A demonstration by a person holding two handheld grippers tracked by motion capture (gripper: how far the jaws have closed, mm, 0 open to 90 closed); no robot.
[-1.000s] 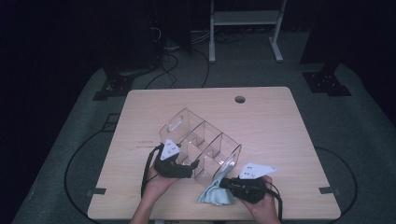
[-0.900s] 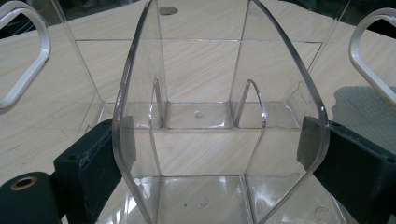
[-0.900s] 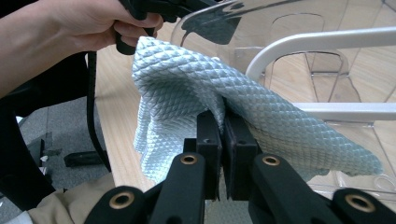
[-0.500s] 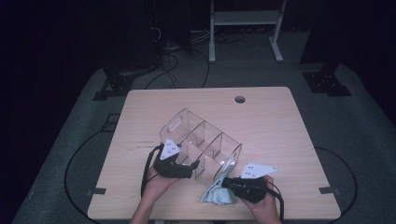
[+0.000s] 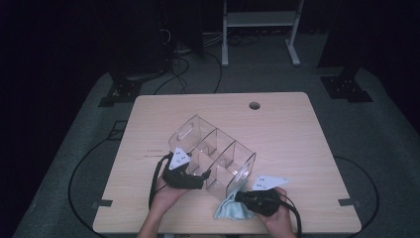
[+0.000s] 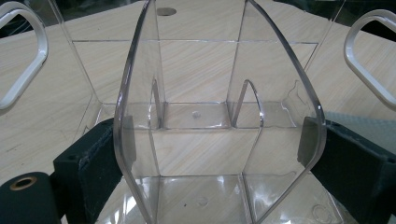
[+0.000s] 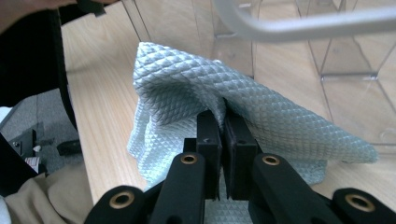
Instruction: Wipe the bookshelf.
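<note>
Clear acrylic divided organizer [image 5: 213, 156] standing diagonally on the wooden surface [image 5: 287, 134], near its front edge, handle cutouts at both ends. Left gripper [image 5: 198, 178] at the organizer's near long side; in the left gripper view, fingers [image 6: 100, 163] set apart on either side of a curved transparent divider [image 6: 219, 116], seemingly touching its edges, though firm clamping cannot be confirmed. Right gripper [image 5: 238, 197] beside the organizer's right end, fingers [image 7: 208, 135] pressed together on a fold of light blue waffle-textured cloth [image 7: 187, 88]. Cloth bunched on the surface, against the organizer's end wall.
</note>
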